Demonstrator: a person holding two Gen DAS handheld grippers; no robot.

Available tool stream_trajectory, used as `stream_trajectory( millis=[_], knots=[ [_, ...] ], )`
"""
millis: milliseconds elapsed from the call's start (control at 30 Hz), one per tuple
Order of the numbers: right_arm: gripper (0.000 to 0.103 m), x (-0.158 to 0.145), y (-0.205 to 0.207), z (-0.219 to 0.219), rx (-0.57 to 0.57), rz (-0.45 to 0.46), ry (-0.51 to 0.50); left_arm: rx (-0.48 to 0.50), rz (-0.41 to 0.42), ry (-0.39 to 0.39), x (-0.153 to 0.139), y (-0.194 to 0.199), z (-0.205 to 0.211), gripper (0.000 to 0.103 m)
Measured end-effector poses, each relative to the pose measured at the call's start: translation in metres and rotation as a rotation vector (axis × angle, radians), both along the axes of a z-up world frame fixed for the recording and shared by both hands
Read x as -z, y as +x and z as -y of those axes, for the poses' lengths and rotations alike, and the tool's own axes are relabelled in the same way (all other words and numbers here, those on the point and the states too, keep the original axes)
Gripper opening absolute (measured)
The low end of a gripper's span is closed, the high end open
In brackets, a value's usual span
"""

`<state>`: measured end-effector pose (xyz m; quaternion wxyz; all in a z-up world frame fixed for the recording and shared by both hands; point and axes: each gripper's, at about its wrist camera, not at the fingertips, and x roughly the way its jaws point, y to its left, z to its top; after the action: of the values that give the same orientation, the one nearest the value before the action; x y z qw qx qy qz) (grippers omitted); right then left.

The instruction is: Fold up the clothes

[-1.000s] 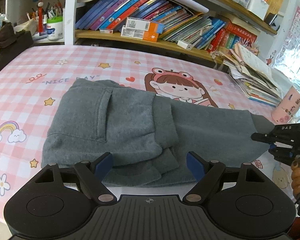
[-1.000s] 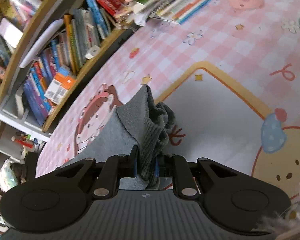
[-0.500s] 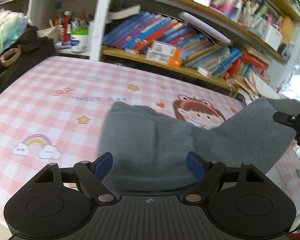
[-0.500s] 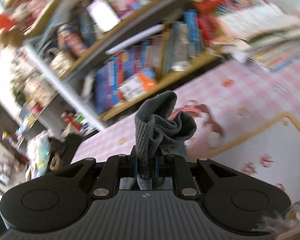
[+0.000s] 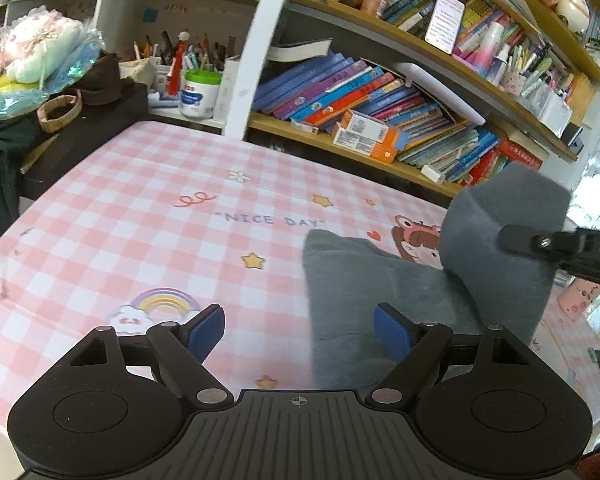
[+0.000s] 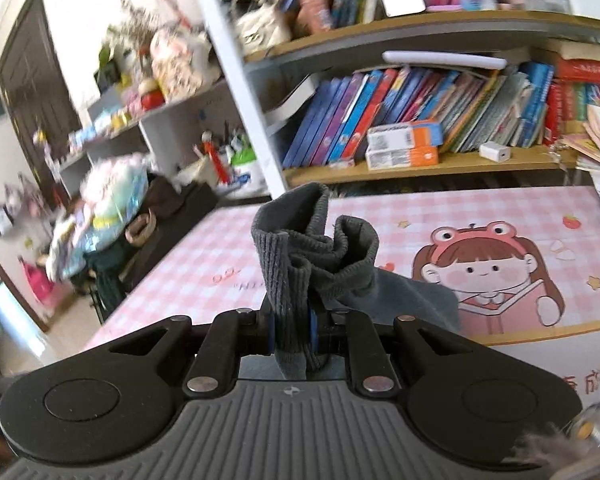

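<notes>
Grey fleece garment [image 5: 384, 280], thick and soft with a ribbed cuff or hem, lies partly on the pink checked tabletop [image 5: 140, 220] and partly in the air, one end raised at the right of the left wrist view. It looks light and limp: the lifted part sags in a broad curve and will drape wherever it is carried, so it should fold without resistance but may slump or bunch if let go carelessly. The ribbed edge [image 6: 284, 264] is the firmest place to hold, and the right claw [image 6: 292, 332] is clamped narrow on just that, the rib bunched between its blue pads. The left claw [image 5: 300, 328] stands wide with nothing between its pads, poised over the near edge of the cloth.

Only the right wrist view shows the pinch and the crumpled rib. Only the left wrist view shows how much cloth rests flat, beside the "NICE DAY" lettering [image 5: 274, 221], and the lifted end's hang.
</notes>
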<state>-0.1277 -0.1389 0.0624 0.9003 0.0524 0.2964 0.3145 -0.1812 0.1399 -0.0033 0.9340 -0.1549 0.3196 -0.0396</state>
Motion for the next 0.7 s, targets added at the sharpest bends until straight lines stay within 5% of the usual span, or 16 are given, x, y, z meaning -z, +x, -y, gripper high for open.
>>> stream_trajectory(
  millis=[233, 400, 600, 700],
  knots=[
    [0.015, 0.022, -0.007, -0.054, -0.054, -0.004, -0.118, -0.023, -0.005, -0.027, 0.005, -0.005, -0.036, 0.084],
    [0.029, 0.045, -0.006, -0.085, -0.127, -0.049, -0.211, -0.006, 0.000, -0.044, 0.005, -0.001, -0.044, 0.084],
    [0.055, 0.042, -0.007, -0.078, -0.181, -0.073, -0.139, 0.045, 0.046, -0.057, -0.002, 0.009, -0.037, 0.084],
    [0.060, 0.032, -0.008, -0.060, -0.162, -0.051, -0.090, 0.077, 0.103, -0.081, -0.011, 0.015, -0.029, 0.084]
  ],
)
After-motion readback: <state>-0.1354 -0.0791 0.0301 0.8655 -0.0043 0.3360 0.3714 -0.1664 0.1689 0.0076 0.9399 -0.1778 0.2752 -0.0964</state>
